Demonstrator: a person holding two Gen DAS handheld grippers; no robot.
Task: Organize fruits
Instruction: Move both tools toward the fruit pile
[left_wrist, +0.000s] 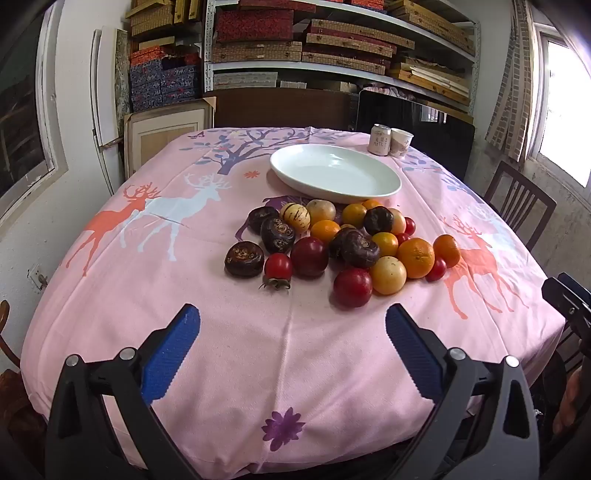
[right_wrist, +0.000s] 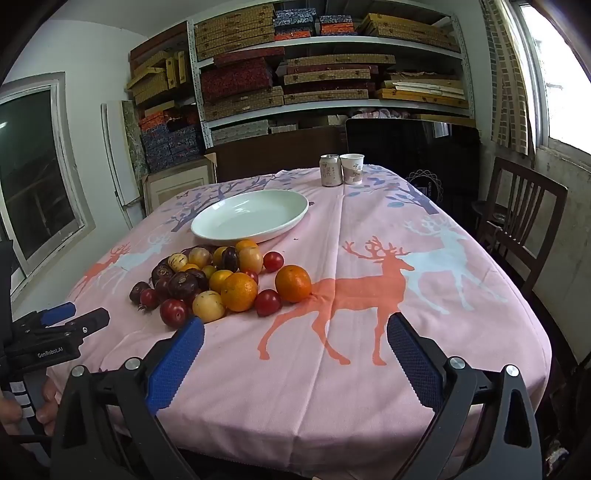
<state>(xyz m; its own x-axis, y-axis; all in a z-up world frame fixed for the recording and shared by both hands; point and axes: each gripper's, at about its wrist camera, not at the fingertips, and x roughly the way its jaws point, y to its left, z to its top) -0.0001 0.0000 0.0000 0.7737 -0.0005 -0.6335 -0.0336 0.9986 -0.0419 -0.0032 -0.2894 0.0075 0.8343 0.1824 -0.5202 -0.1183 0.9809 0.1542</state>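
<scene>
A pile of fruit (left_wrist: 343, 243) lies on the pink tablecloth (left_wrist: 221, 350): oranges (left_wrist: 415, 257), red plums (left_wrist: 352, 287), yellow plums (left_wrist: 388, 275), dark water chestnuts (left_wrist: 244, 259) and small red tomatoes (left_wrist: 277, 266). Just behind the pile sits an empty white oval plate (left_wrist: 335, 173). My left gripper (left_wrist: 291, 325) hovers open in front of the pile, nothing between its blue pads. In the right wrist view the pile (right_wrist: 221, 280) and plate (right_wrist: 249, 220) lie to the left. My right gripper (right_wrist: 295, 334) stands open over the cloth, empty. The left gripper (right_wrist: 68, 317) shows at that view's left edge.
A drink can (left_wrist: 380, 139) and a paper cup (left_wrist: 400, 142) stand at the table's far edge. Wooden chairs (right_wrist: 517, 218) stand on the right side. Shelves of boxes (right_wrist: 325, 66) fill the back wall. A hand (right_wrist: 22, 410) holds the left gripper's handle.
</scene>
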